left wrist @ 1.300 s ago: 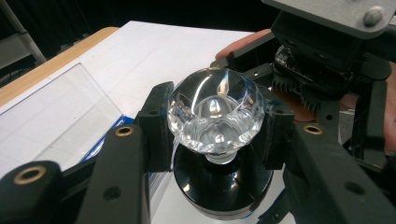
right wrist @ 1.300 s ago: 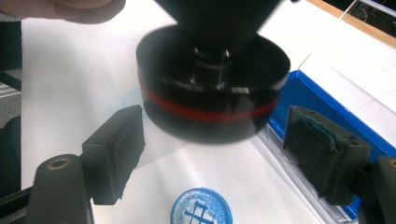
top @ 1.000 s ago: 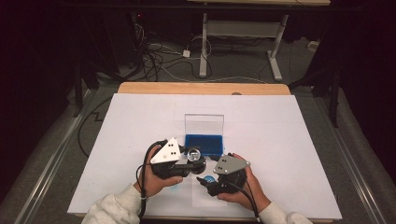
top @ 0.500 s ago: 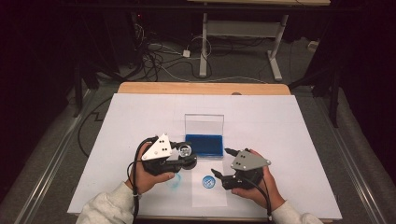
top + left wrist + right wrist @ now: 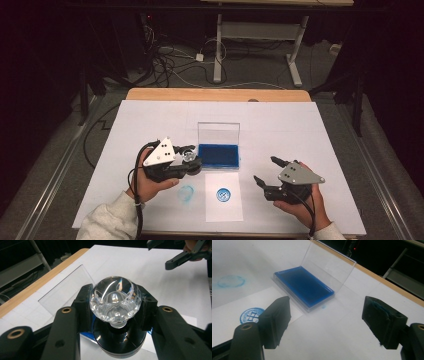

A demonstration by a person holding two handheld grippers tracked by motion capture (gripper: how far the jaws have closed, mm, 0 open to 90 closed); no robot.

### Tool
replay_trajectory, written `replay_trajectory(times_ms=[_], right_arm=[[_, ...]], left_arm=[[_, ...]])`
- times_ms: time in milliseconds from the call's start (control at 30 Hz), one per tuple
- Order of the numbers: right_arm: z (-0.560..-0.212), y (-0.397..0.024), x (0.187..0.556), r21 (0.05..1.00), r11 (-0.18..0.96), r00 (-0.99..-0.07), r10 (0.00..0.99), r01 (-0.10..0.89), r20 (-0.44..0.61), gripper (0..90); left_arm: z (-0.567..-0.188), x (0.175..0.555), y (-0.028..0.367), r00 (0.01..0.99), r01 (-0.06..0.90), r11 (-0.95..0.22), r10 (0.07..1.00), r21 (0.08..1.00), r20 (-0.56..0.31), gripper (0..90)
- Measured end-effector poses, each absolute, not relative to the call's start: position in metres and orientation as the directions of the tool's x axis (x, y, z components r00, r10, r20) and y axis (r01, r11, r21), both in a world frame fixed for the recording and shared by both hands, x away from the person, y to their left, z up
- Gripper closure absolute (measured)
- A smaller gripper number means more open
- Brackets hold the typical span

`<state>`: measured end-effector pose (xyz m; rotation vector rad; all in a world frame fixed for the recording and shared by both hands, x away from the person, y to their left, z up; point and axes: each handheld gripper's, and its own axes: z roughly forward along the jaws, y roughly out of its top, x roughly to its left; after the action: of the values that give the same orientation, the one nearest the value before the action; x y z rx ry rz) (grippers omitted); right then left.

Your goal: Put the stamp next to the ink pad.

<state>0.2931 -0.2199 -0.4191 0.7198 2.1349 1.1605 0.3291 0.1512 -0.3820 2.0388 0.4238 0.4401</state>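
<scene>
A stamp with a clear faceted knob [image 5: 115, 298] and a round black base is clamped between the jaws of my left gripper [image 5: 187, 161], held just left of the blue ink pad [image 5: 218, 155]. The pad lies in a clear case whose lid [image 5: 218, 132] stands upright behind it. A round blue stamp print [image 5: 223, 194] marks the small paper sheet [image 5: 223, 210] in front of the pad. My right gripper [image 5: 266, 170] is off to the right of the sheet. Its jaws have just been closing a little, and they stand apart with nothing between them [image 5: 329, 320].
A faint blue ring smudge [image 5: 187, 192] sits on the white table cover [image 5: 310, 135] left of the sheet. The wooden table edge [image 5: 215, 95] runs along the back, and beyond it are dark floor, cables and a desk frame.
My right gripper has drawn away to the right from the sheet, uncovering the blue print. My left gripper has shifted slightly left with the stamp still in it.
</scene>
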Motion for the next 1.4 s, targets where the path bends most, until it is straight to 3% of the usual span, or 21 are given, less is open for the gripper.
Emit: replay_trajectory(times_ms=[833,1400], right_arm=[[-0.423,-0.272,0.281,0.876,0.431,-0.595,0.770,0.218,-0.231,23.4],[-0.430,-0.271,0.285,0.861,0.446,-0.600,0.767,0.246,-0.226,23.7]], left_arm=[[-0.374,0.350,0.162,0.854,0.146,-0.536,0.493,0.831,0.168,54.6],[-0.394,0.396,0.158,0.829,0.221,-0.597,0.532,0.771,0.175,54.5]])
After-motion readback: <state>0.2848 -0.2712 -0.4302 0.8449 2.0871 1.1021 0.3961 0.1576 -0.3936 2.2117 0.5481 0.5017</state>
